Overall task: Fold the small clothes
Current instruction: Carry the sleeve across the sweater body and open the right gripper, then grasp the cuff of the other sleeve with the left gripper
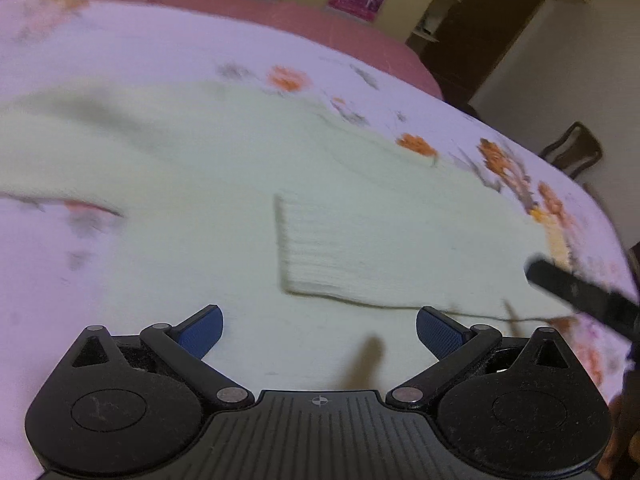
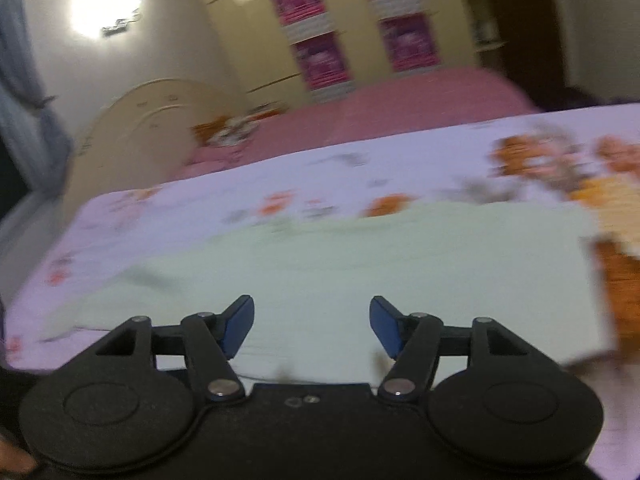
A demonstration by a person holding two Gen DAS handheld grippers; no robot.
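A pale green knitted garment (image 1: pixel 208 168) lies spread on the flowered bedsheet (image 1: pixel 120 48). One ribbed cuff (image 1: pixel 320 248) is folded inward over its body. My left gripper (image 1: pixel 320 330) hovers over the garment's near edge, open, with nothing between its blue pads. At the right edge of that view a black finger of the other gripper (image 1: pixel 576 292) shows. In the right wrist view the same garment (image 2: pixel 360 264) lies ahead, and my right gripper (image 2: pixel 312 326) stands open above it, empty. Both views are blurred.
The pink bedspread (image 2: pixel 400 104) lies beyond the flowered sheet (image 2: pixel 200 208). A cream headboard (image 2: pixel 152 120), a patterned pillow (image 2: pixel 232 128) and a wardrobe with pink posters (image 2: pixel 320 60) stand behind. A dark chair (image 1: pixel 572 152) sits past the bed's right edge.
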